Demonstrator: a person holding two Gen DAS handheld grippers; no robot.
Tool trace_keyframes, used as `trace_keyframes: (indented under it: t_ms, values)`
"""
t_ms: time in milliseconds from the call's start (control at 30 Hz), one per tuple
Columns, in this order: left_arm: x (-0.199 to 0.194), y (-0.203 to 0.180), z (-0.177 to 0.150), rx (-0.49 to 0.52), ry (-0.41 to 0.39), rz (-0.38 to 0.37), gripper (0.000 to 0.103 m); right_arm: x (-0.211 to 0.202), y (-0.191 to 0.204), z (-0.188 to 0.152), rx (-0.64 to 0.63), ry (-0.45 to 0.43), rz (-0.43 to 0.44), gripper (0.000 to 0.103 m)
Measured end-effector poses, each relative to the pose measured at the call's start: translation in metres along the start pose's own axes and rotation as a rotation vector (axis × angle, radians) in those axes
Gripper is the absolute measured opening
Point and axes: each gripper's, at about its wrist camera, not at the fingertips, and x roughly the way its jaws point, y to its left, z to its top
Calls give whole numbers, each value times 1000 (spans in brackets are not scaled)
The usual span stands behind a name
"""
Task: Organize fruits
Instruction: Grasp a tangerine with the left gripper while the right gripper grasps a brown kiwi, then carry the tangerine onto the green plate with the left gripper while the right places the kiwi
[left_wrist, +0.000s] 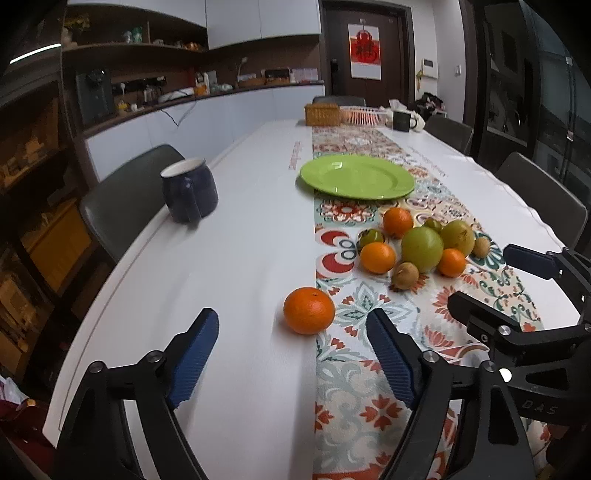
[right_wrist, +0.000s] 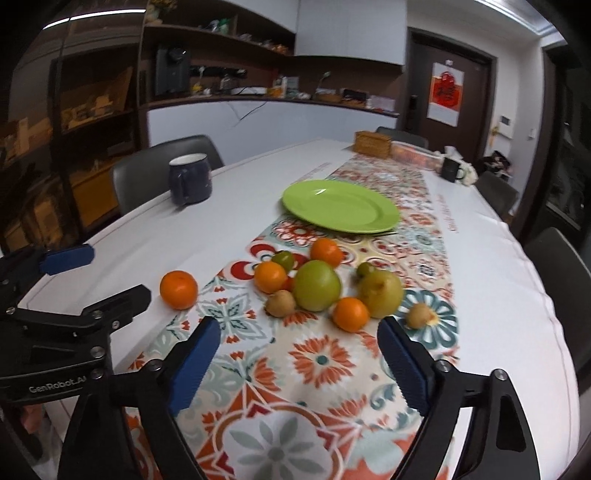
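Observation:
A lone orange (left_wrist: 309, 310) sits on the white table just ahead of my open, empty left gripper (left_wrist: 291, 325); it also shows in the right wrist view (right_wrist: 178, 289). A cluster of fruit lies on the patterned runner: a green apple (left_wrist: 422, 249) (right_wrist: 317, 285), a yellow-green pear (left_wrist: 457, 233) (right_wrist: 381, 292), several small oranges and small brown fruits. An empty green plate (left_wrist: 356, 177) (right_wrist: 340, 206) lies beyond them. My right gripper (right_wrist: 299, 334) is open and empty, just short of the cluster.
A dark blue mug (left_wrist: 189, 190) (right_wrist: 190, 178) stands at the table's left edge. A wicker box (left_wrist: 322, 114), a pink basket (left_wrist: 360, 115) and a black mug (left_wrist: 402, 121) sit at the far end. Grey chairs (left_wrist: 125, 201) surround the table.

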Motion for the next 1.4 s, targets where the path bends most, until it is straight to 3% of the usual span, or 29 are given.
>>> trace_keyframes:
  t_ms: [433, 600, 1033, 1200, 1400]
  values:
    - [40, -3, 2, 105, 61, -78, 67, 62, 4, 3, -8, 144, 77, 54]
    - [50, -5, 3, 127, 83, -100, 64, 75, 5, 2, -4, 176, 104, 50]
    - [67, 1, 9, 74, 139, -143, 43, 96, 8, 11, 4, 198, 132, 38]
    - [68, 3, 9, 40, 149, -147, 43, 100, 5, 10, 21, 212, 139, 28]
    - [63, 5, 13, -5, 155, -167, 42, 93, 2, 13, 36, 200, 153, 28]
